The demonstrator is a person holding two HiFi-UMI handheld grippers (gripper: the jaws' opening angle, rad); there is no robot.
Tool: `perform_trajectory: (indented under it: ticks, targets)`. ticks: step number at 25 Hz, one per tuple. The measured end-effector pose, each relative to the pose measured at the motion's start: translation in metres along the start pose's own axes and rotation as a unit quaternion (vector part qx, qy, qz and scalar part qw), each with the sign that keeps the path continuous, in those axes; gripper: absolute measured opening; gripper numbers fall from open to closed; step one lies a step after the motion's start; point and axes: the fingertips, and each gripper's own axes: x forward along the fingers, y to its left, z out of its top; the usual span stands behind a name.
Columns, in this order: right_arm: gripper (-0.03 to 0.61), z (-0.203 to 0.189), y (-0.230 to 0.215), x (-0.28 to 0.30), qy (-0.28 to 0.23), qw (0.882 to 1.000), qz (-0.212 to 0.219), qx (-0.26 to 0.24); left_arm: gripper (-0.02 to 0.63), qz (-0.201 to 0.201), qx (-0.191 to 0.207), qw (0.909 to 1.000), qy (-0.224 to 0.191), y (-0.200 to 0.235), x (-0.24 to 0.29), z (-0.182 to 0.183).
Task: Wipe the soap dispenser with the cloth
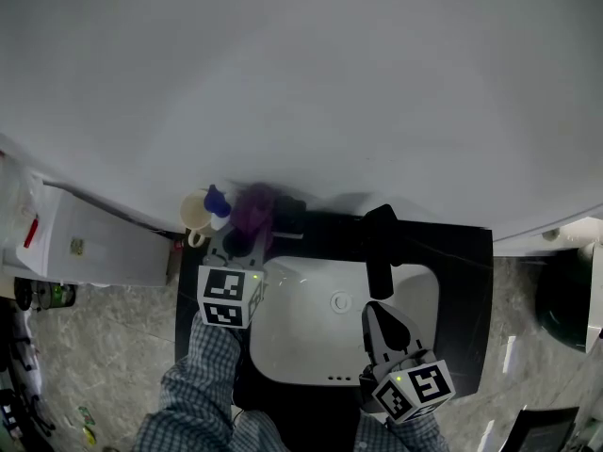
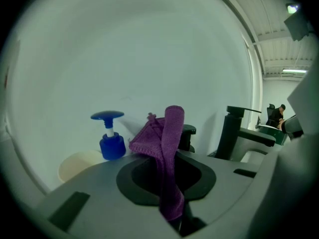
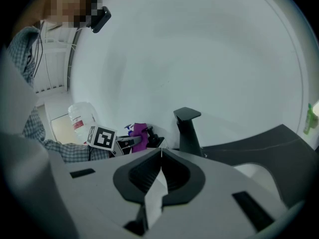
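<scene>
purple cloth (image 2: pixel 169 128) sits pinched in the clenched left tool (image 2: pixel 173 159). the black soap dispenser (image 2: pixel 188 131) stands upright straight ahead, just behind the cloth at the counter's (image 1: pixel 471 281) back left, nearer this hand. the right tool (image 3: pixel 160 156), clenched on nothing, hovers over the sink (image 1: pixel 301 347).

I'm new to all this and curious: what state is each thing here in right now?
Left gripper: shut on the purple cloth.
Purple cloth: pinched, bunched beyond the jaw tips.
Right gripper: shut, empty.
Blue pump dispenser: upright, pump raised.
Faucet: no water running.
</scene>
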Motion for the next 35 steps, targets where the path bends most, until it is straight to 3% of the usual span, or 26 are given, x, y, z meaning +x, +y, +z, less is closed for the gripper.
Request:
perform_trajectory:
  ticks: [12,20,27,35]
  targets:
    - [0.018,-0.01,-0.007,0.001,0.006,0.999,-0.002,0.032,0.06,0.007,-0.02,0.9994,0.029,0.005,0.01,-0.035]
    - [0.018,-0.011,0.007,0.007,0.008,1.0,0.011,0.028,0.06,-0.004,-0.039,0.9985,0.038,-0.003,-0.007,-0.044]
    - [0.018,-0.002,0.016,0.009,0.001,1.0,0.018,0.02,0.06,-0.008,-0.038,0.9992,0.009,-0.005,-0.033,-0.02]
    - [0.018,0.002,0.024,0.014,0.0,1.0,0.026,0.017,0.06,0.018,-0.016,0.9978,-0.062,0.01,-0.054,0.038]
